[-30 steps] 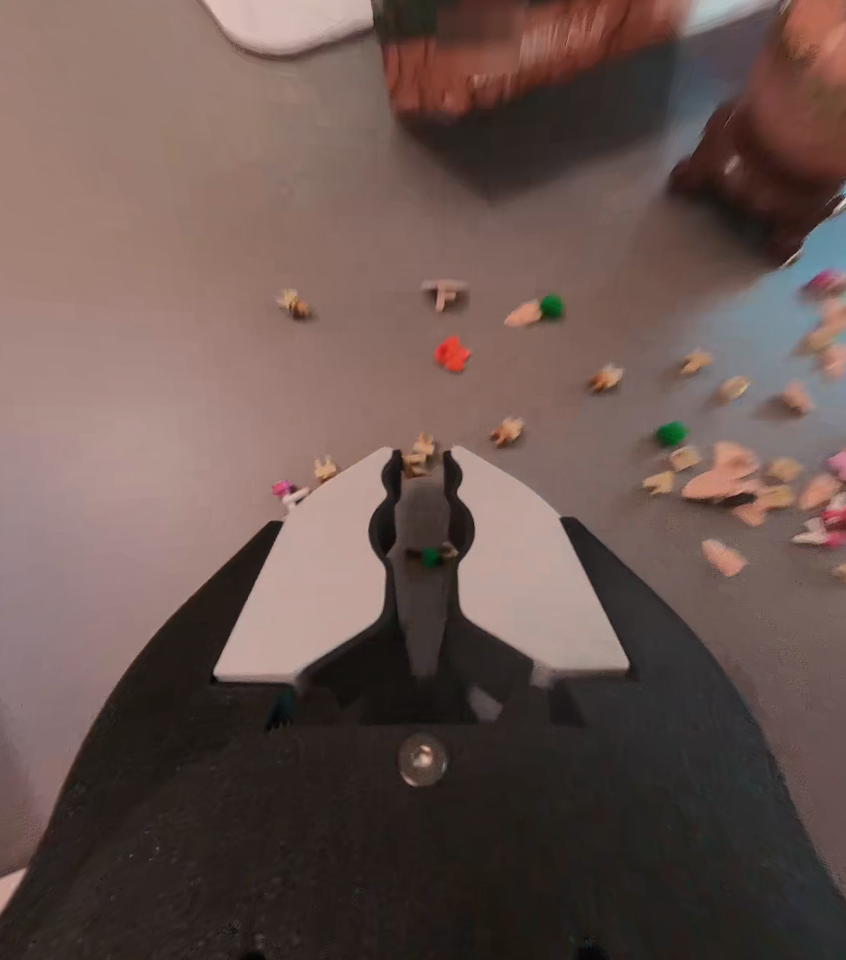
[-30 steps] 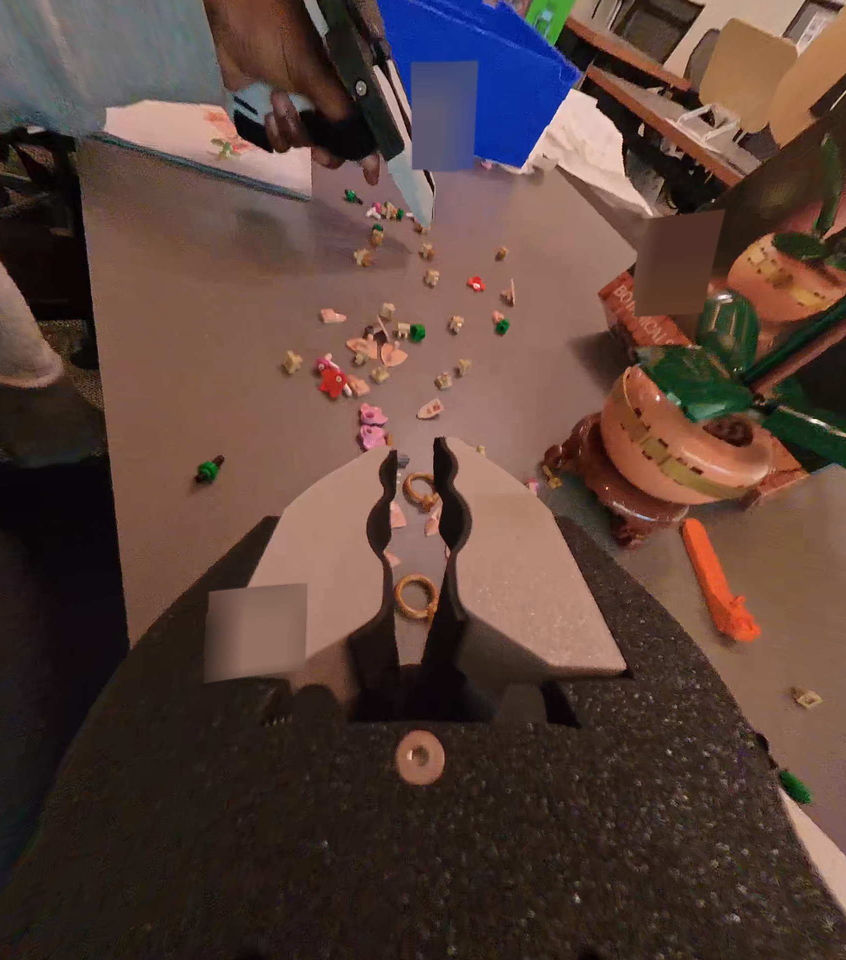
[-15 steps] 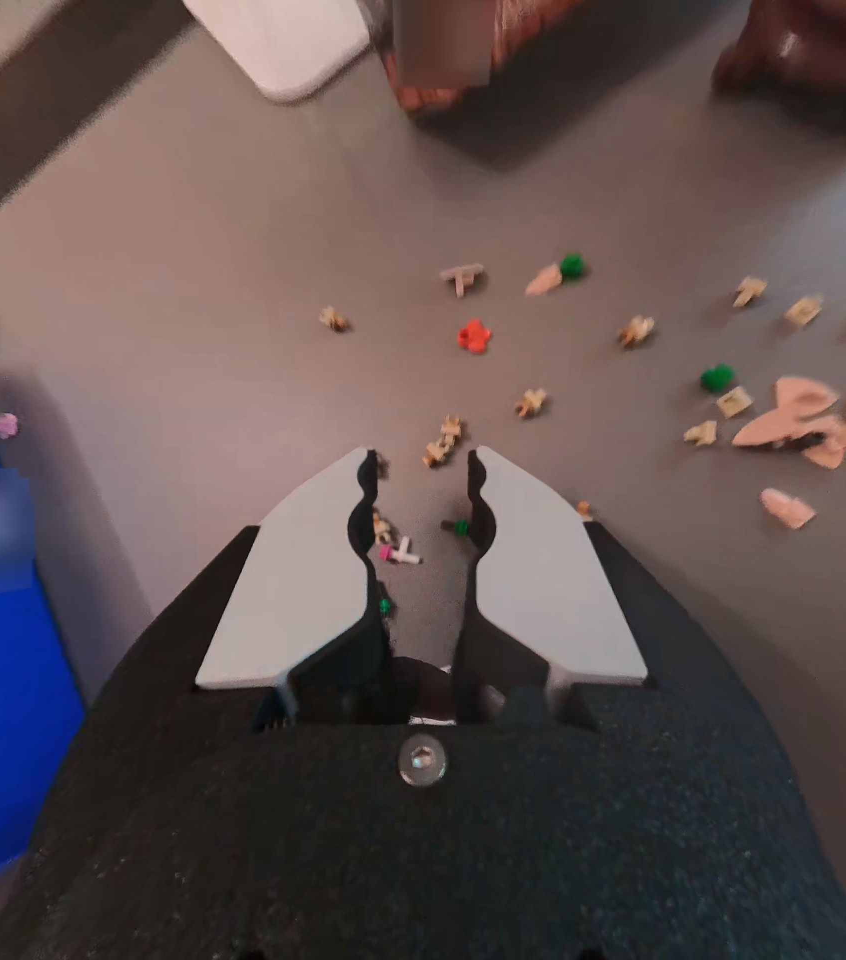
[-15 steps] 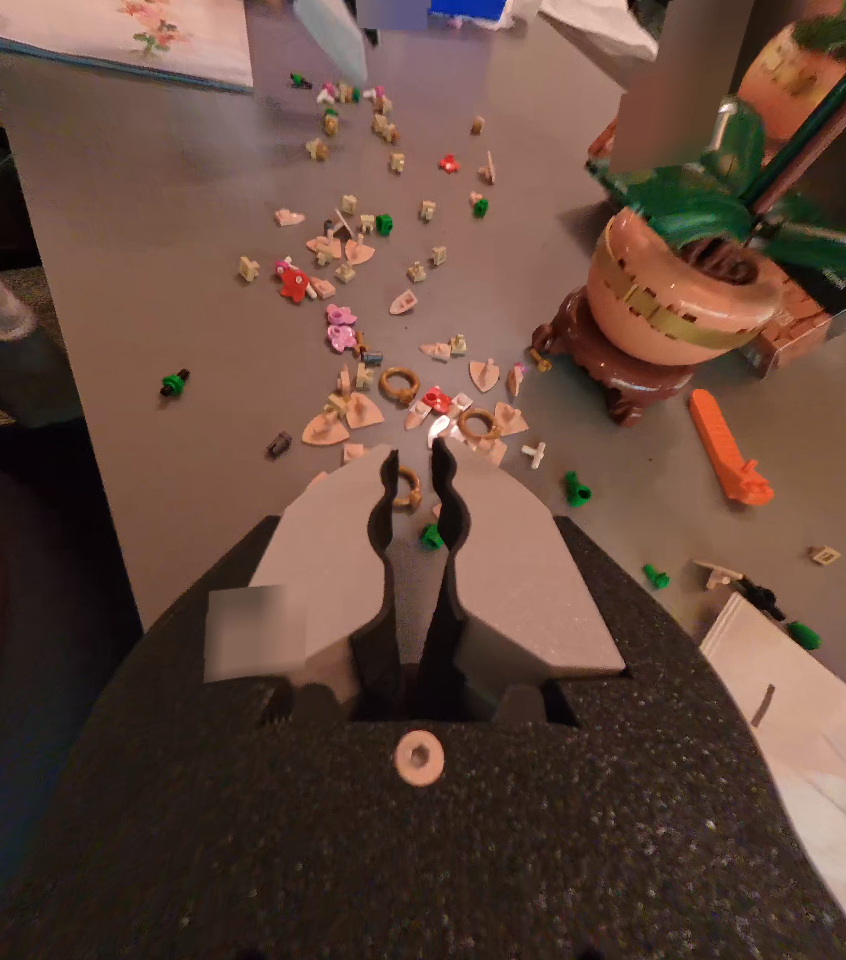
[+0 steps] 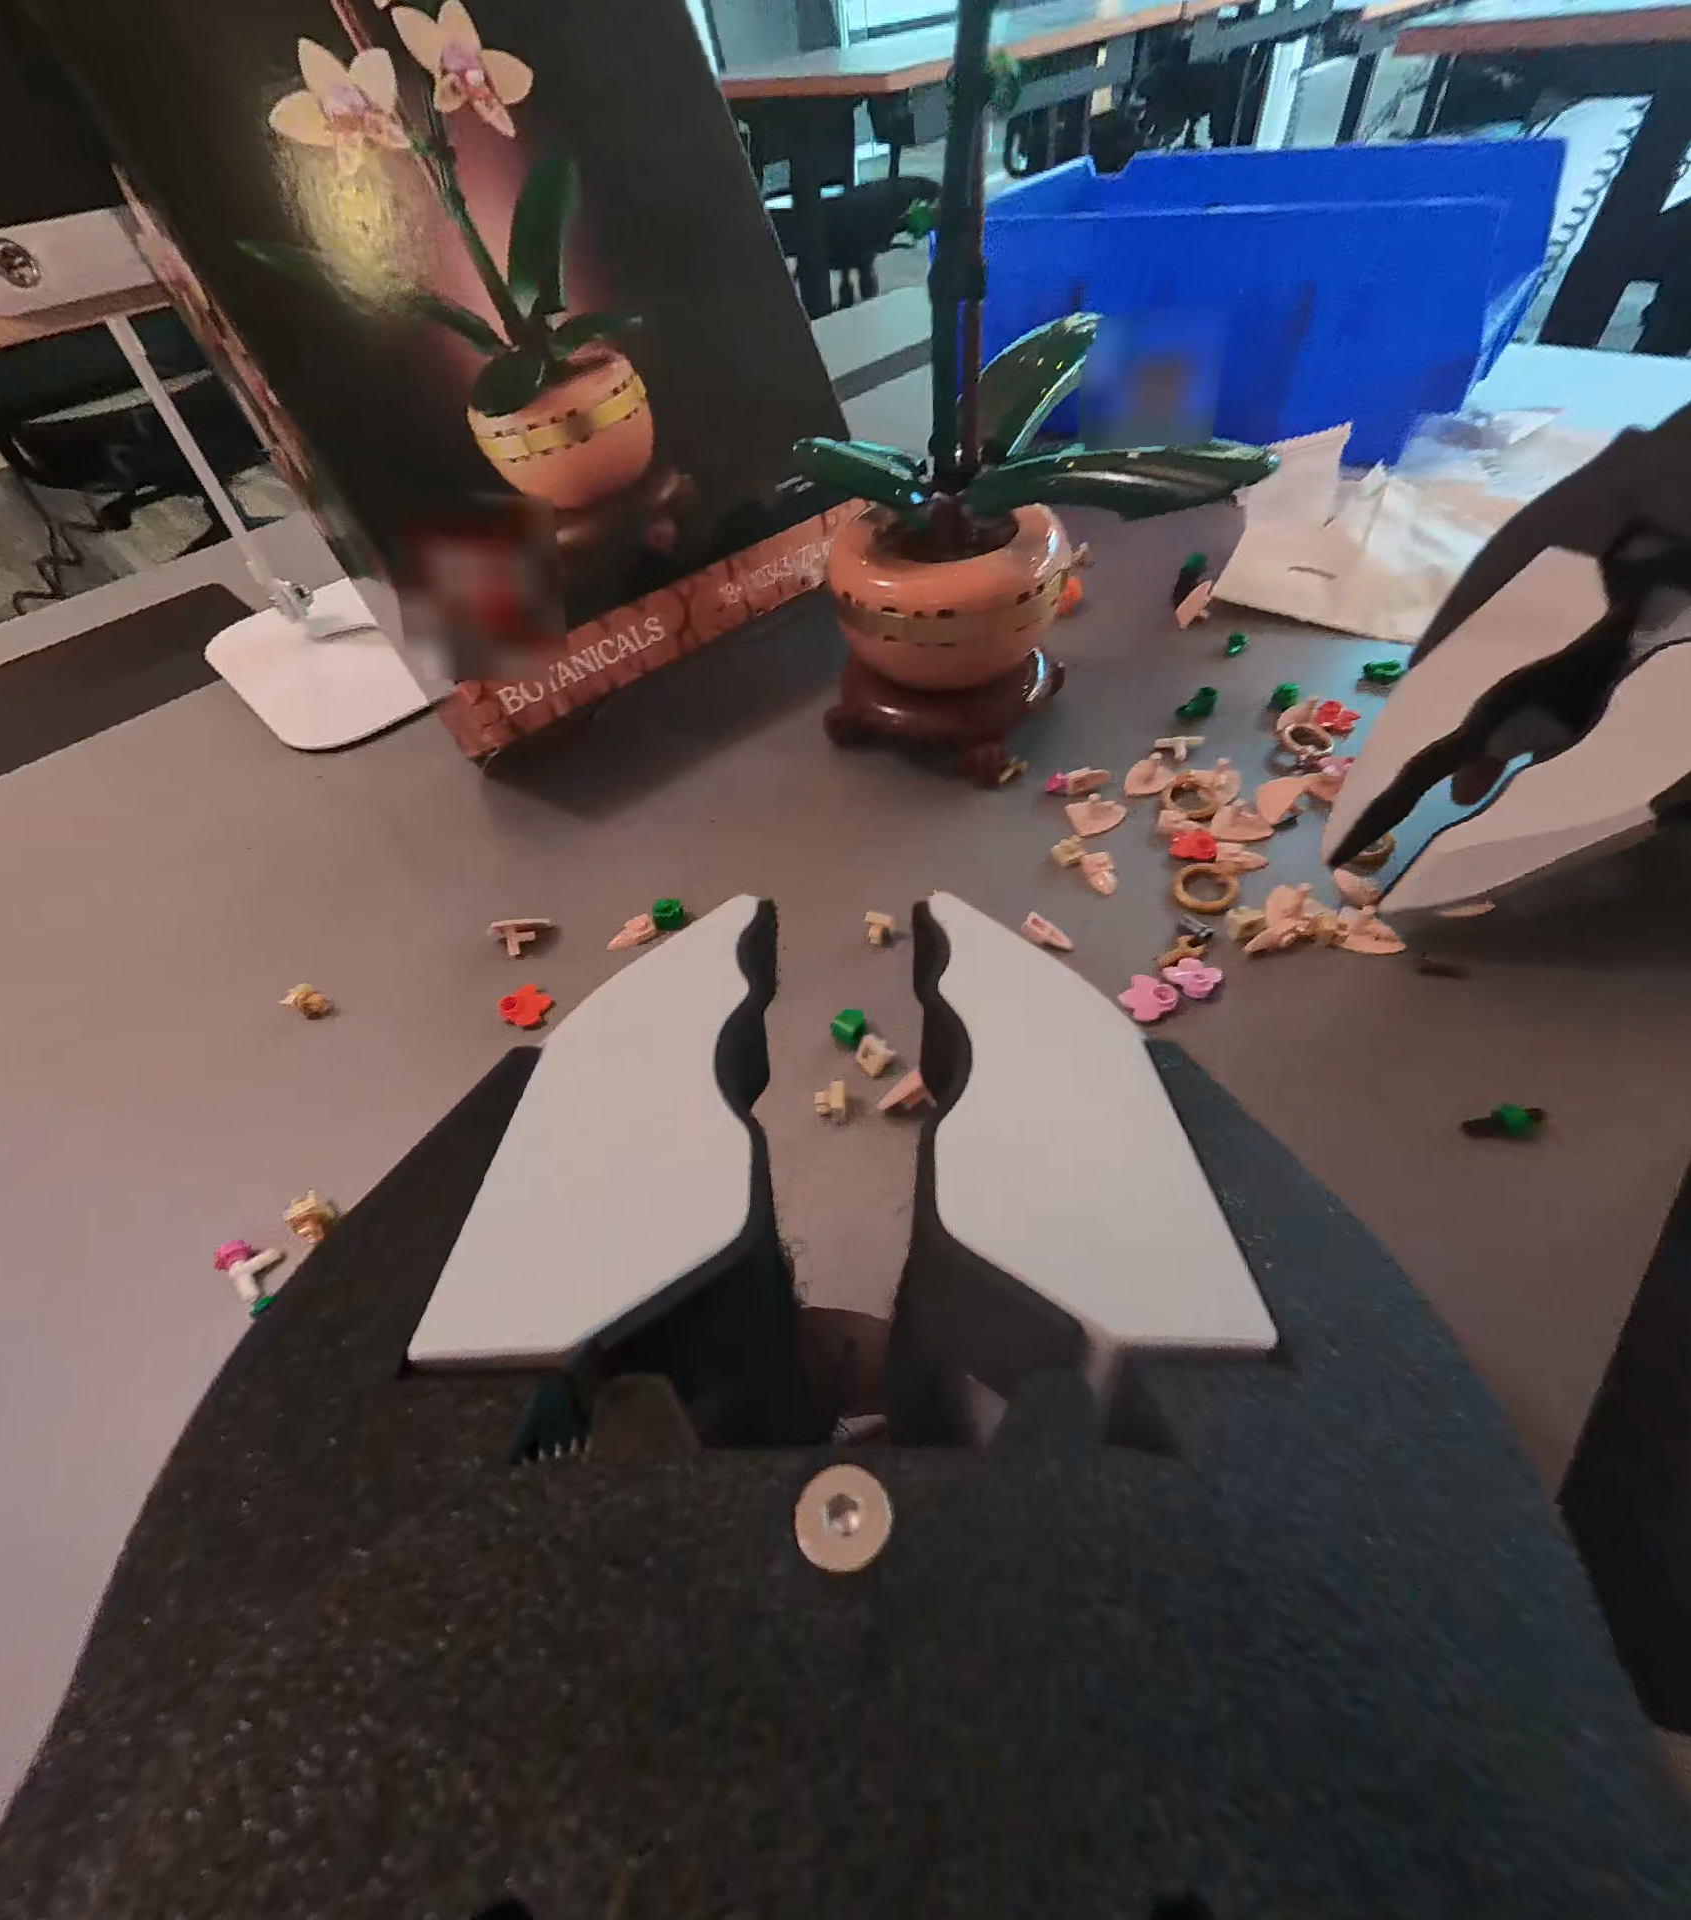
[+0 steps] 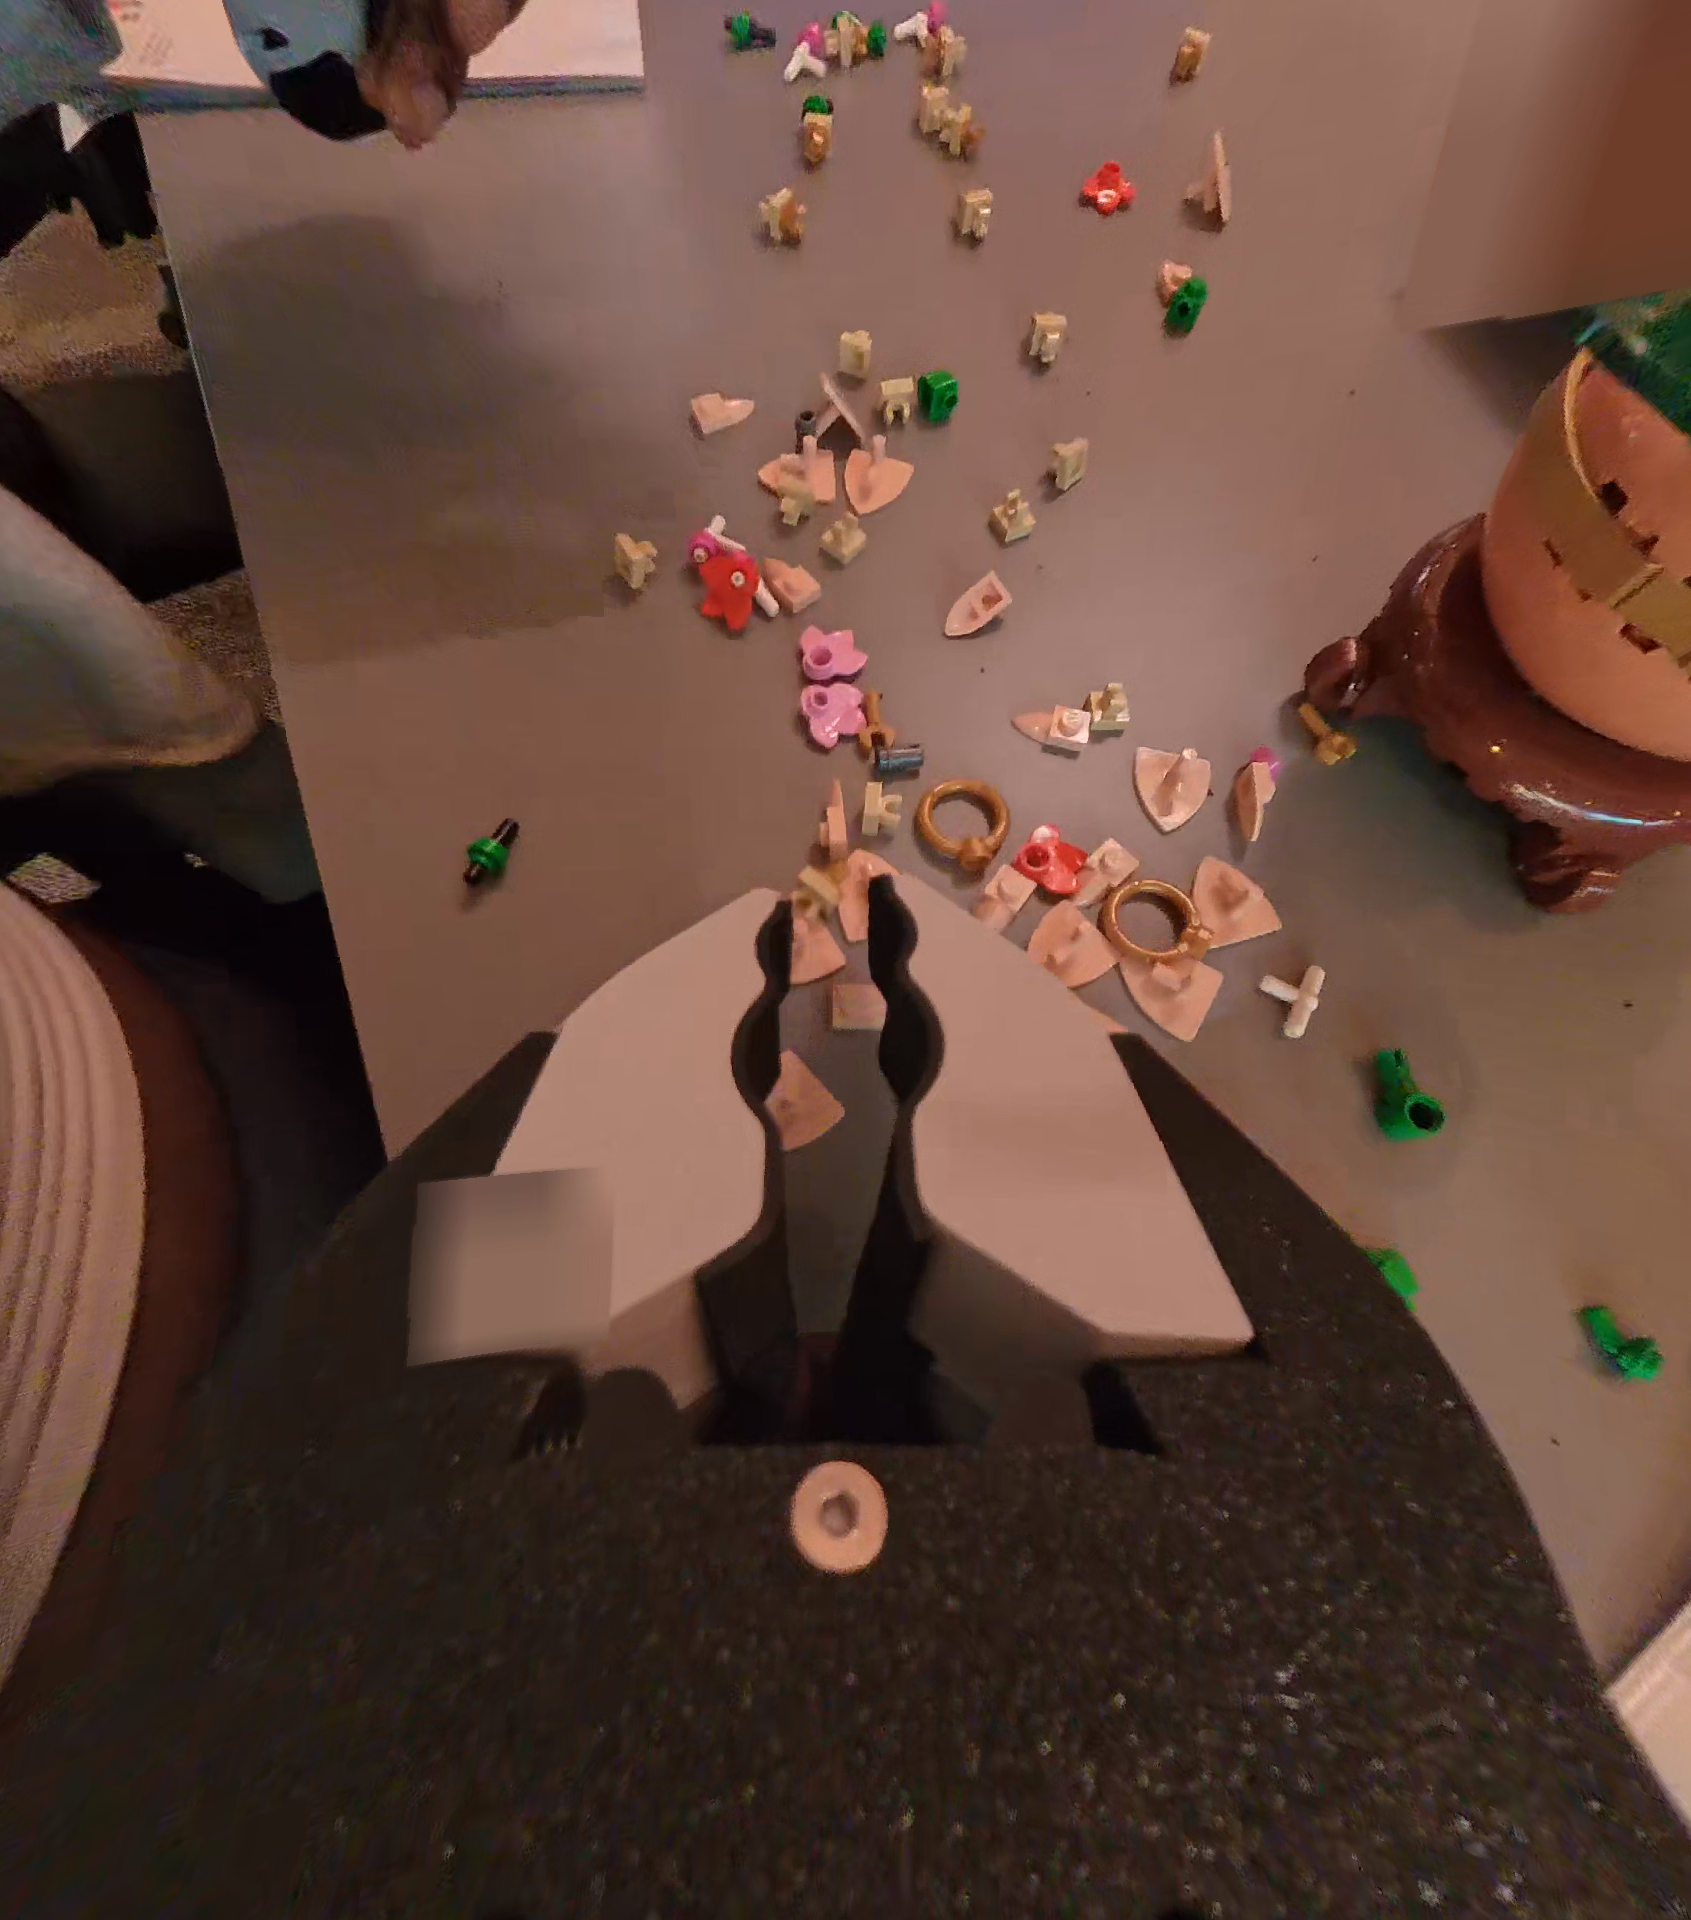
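Left gripper [image 5: 846,914] has swung up from a downward look at the table [image 5: 145,935] and now faces the brick-built flower pot [image 5: 945,603]; its fingers stand wider apart than a second ago. Right gripper [image 6: 825,894] has dropped closer to the loose pieces.

Left gripper: spread, holding nothing, hovering short of the pot. A small green piece [image 5: 846,1027] and a few tan ones lie on the table in the gap below its fingers.

Right gripper: fingers only narrowly apart, tips low over a heap of pale petal pieces [image 6: 810,1101] in front of the pot. Nothing is seen clamped between them. Two gold rings [image 6: 960,821] lie just beyond the tips, towards the pot. Two pink flower pieces [image 6: 830,681] sit farther from the tips.

Pot: upright on a dark brown stand, peach with a gold band, green leaves and a dark stem rising out of it. A printed box [image 5: 467,312] stands just beside it, and a blue bin [image 5: 1288,291] is behind. Small pieces are scattered in front of the pot.
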Demonstrator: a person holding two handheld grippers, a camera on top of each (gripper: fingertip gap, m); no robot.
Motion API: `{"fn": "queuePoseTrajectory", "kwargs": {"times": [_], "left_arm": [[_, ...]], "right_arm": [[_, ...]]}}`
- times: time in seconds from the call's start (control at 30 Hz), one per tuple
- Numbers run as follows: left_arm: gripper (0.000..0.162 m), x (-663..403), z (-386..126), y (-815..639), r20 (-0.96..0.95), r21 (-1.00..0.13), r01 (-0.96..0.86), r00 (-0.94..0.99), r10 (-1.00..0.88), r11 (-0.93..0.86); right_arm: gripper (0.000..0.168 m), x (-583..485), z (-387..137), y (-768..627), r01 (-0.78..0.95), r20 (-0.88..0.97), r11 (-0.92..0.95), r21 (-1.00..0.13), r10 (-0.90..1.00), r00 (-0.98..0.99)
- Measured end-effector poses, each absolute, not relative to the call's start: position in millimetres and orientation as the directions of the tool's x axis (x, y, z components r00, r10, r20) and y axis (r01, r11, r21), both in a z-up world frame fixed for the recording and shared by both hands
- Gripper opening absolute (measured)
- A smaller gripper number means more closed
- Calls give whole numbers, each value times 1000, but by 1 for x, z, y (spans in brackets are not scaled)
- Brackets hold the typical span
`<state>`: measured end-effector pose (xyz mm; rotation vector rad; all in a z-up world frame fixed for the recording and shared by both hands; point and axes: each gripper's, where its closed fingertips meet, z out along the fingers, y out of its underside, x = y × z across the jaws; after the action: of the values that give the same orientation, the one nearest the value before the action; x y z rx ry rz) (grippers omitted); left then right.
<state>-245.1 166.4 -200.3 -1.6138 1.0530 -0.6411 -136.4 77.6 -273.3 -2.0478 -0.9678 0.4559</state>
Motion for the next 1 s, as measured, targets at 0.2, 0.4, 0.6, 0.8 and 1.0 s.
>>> {"fn": "queuePoseTrajectory", "kwargs": {"times": [0.2, 0.4, 0.6, 0.8, 1.0], "left_arm": [[30, -242, -197, 160, -128, -957, -288, 473, -872, -16], [30, -230, -204, 149, -69, -964, -262, 432, -899, -52], [30, -205, -219, 120, 221, -925, -240, 292, -931, -295], [30, -202, -227, 115, 269, -901, -274, 258, -928, -337], [30, -205, -224, 113, 259, -905, -267, 270, -927, -331]], "right_arm": [[13, -142, -283, 79, 490, -12, -449, -747, 747, 665], [7, -146, -286, 83, 471, -16, -464, -750, 725, 688], [0, -148, -275, 87, 464, 16, -410, -785, 735, 677], [17, -155, -278, 87, 482, -8, -423, -768, 758, 653], [12, -158, -286, 88, 497, -24, -444, -745, 763, 646]]}}
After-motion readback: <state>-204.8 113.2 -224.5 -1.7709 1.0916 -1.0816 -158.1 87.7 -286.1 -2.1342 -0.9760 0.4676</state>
